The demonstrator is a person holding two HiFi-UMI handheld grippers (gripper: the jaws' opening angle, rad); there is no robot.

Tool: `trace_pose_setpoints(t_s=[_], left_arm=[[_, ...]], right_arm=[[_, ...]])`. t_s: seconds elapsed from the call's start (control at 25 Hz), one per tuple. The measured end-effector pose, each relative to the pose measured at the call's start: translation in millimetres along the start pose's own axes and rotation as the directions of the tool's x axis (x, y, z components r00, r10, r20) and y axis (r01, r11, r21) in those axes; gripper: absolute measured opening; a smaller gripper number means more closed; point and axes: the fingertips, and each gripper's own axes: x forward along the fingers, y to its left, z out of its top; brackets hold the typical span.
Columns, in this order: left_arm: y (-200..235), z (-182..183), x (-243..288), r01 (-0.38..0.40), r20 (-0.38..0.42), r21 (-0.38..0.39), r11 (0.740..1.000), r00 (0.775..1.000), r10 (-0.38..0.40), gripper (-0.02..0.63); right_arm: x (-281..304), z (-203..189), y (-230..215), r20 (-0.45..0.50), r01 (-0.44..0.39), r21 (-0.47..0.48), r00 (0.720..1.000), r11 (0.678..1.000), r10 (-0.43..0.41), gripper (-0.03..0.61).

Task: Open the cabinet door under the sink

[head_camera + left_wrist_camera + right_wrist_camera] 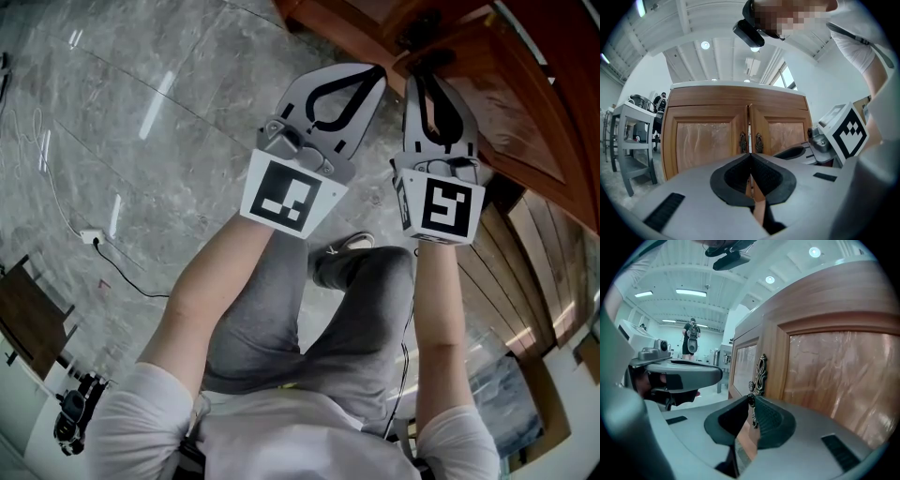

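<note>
While the left hand-held gripper (750,154) is closed empty, the right hand-held gripper (752,400) pinches the upright handle (761,371).

Floor (169,122): grey, marble-patterned, glossy, with light reflections. Wooden cabinet (506,103) stands on it at far right. White plug block (91,236) lies on it at left, with a thin black cable (131,278) trailing nearer. One shoe (349,245) rests on it near centre. Dark brown furniture (28,314) stands at near left.
</note>
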Motion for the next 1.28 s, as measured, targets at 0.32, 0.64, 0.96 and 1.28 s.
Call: trace_pose_setpoints(t_s=[0.32, 0.64, 0.96, 1.28], left_arm=[[-5, -3, 4, 0.007, 0.001, -0.003, 1.000, 1.000, -0.007, 0.011], [-5, 2, 2, 0.001, 0.007, 0.005, 1.000, 1.000, -0.001, 0.011], [1, -5, 6, -0.012, 0.011, -0.015, 1.000, 1.000, 0.013, 0.011], [3, -11, 29, 0.083, 0.053, -0.062, 0.995, 0.995, -0.080, 0.011]], right_arm=[[-12, -3, 14, -0.017, -0.045, -0.007, 0.999, 0.999, 0.045, 0.064], [-23, 0, 26, 0.029, -0.076, -0.005, 0.997, 0.997, 0.076, 0.064], [-32, 0, 34, 0.035, -0.108, -0.026, 0.993, 0.994, 0.108, 0.064], [-38, -2, 38, 0.021, -0.115, -0.040, 0.993, 0.993, 0.116, 0.064]])
